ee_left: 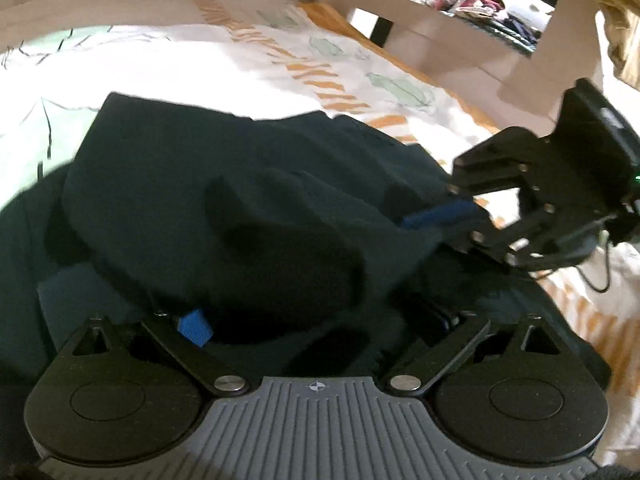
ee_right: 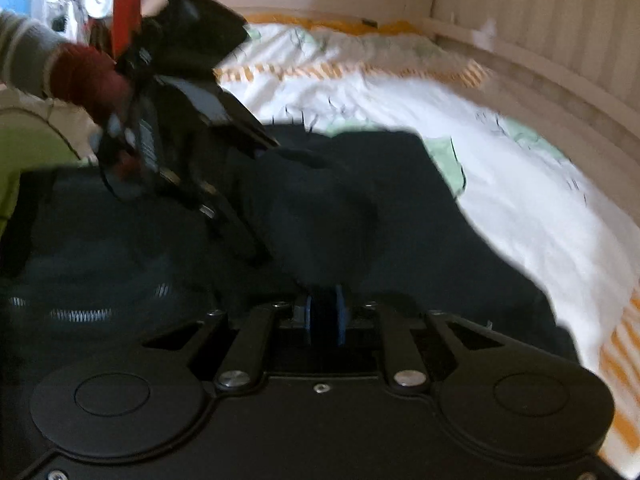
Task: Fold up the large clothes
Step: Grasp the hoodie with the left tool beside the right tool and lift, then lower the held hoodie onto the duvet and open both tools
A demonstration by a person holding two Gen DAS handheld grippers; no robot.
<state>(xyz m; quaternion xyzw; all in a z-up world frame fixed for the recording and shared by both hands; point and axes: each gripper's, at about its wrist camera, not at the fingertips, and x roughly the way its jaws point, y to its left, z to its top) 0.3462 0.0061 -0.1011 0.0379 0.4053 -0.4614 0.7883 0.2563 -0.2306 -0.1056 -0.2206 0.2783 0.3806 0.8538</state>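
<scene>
Garment: a dark, large cloth lies bunched on the bed, filling the middle of both views; its far edge at 12 o'clock rests flat on the sheet, while the near part is raised into a hump.

Right claw: its blue pads stand nearly together with a pinch of dark cloth between them, so it looks clamped on the garment. From the left view the same claw sits at 3 o'clock, a blue pad touching the fabric edge.

Left claw: one blue pad shows at 8 o'clock, the other is buried under cloth. The arms stand apart, yet fabric drapes over the gap; I cannot tell if it grips or only sits beneath the fold. From the right view it pokes into the cloth at 10 o'clock.

Why held so: two holds on one edge, lifted off the sheet, likely let the edge be carried over the flat part as one fold.

Hand: a red-gloved hand steers the left claw from 9 o'clock.

Risk: the slack hump may drag and crease the lower layer.

Blur: both views are smeared, so fine seams are unreadable.
</scene>
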